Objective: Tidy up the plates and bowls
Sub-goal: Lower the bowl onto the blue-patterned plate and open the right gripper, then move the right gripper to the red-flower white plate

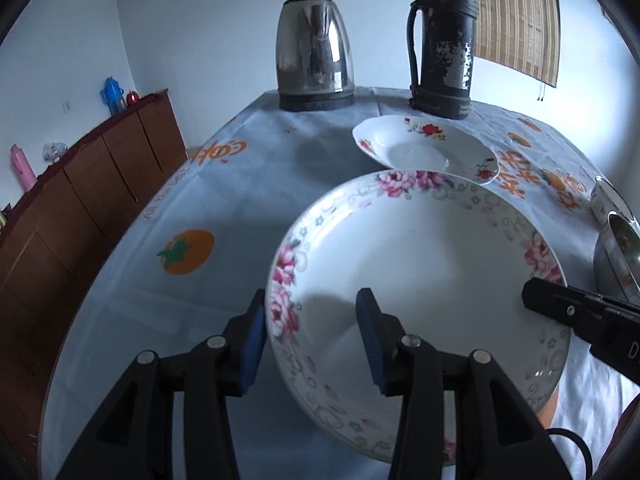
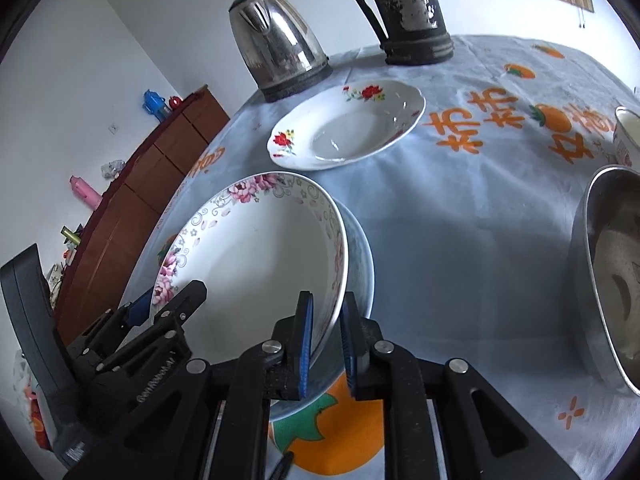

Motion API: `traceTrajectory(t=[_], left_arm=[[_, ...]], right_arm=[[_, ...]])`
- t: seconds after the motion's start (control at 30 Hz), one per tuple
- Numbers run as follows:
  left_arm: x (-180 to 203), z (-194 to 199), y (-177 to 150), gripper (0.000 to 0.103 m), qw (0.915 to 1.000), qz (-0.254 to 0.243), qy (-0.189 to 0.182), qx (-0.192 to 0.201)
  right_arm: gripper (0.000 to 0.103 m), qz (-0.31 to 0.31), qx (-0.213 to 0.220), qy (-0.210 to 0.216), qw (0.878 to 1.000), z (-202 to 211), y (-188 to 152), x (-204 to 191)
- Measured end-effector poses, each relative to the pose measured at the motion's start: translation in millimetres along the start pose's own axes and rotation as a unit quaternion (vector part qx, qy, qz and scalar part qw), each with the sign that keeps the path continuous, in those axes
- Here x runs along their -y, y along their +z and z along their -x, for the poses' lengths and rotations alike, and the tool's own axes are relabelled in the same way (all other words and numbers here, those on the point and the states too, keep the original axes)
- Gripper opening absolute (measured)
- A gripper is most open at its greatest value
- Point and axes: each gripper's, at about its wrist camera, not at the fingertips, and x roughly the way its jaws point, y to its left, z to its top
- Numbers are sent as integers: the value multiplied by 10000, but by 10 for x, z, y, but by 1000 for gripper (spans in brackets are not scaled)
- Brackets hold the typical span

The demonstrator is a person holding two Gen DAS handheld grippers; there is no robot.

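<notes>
A large white plate with pink flowers (image 1: 424, 264) (image 2: 256, 256) is tilted up off the table. My right gripper (image 2: 326, 344) is shut on its right rim, one blue pad on each side. My left gripper (image 1: 312, 344) straddles the plate's left rim with its jaws wide apart, not pinching it. The right gripper shows at the plate's right edge in the left wrist view (image 1: 580, 316). The left gripper shows at the lower left of the right wrist view (image 2: 160, 316). A smaller plate with red flowers (image 1: 424, 148) (image 2: 348, 124) lies flat farther back.
A steel kettle (image 1: 314, 56) (image 2: 276, 48) and a dark thermos (image 1: 442, 40) (image 2: 404, 8) stand at the table's back. A steel bowl (image 2: 608, 272) (image 1: 616, 256) and a white bowl (image 2: 628, 132) sit at the right. A wooden cabinet (image 1: 80, 200) stands left of the table.
</notes>
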Motion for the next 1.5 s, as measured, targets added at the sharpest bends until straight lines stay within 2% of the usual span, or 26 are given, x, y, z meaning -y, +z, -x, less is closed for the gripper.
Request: traceTrajectory(t=[0.13, 0.23, 0.37, 0.43, 0.5, 0.53, 0.57, 0.73, 0.87, 1.5], left_arm=[[-41, 26, 24, 44, 9997, -21, -2, 224], [-53, 97, 41, 49, 9991, -7, -19, 423], [-73, 189, 57, 73, 9976, 43, 10, 691], [-87, 240, 59, 75, 9963, 44, 41, 863], [-102, 280, 66, 84, 9951, 59, 74, 989], [-113, 294, 66, 98, 9947, 83, 80, 1026], [-124, 314, 62, 103, 9938, 118, 126, 1099], [-99, 393, 63, 103, 9902, 16, 256, 1376], [-86, 389, 59, 103, 9906, -19, 207, 1348], [-80, 388, 40, 103, 9921, 8, 93, 1247]], right_arm=[[17, -26, 304, -99, 9995, 28, -30, 1], [19, 42, 613, -221, 9979, 69, -71, -14], [22, 106, 725, -260, 9970, 82, -84, -43], [26, 115, 783, -205, 9967, 92, -103, -44], [31, 148, 837, -164, 9962, 107, -137, -65], [34, 197, 854, -180, 9960, 114, -147, -89], [35, 264, 864, -215, 9957, 118, -159, -113], [36, 291, 948, -213, 9948, 185, -217, -121], [43, 218, 1031, -299, 9940, 245, -260, -69], [44, 183, 1857, -647, 9803, 584, -352, -8]])
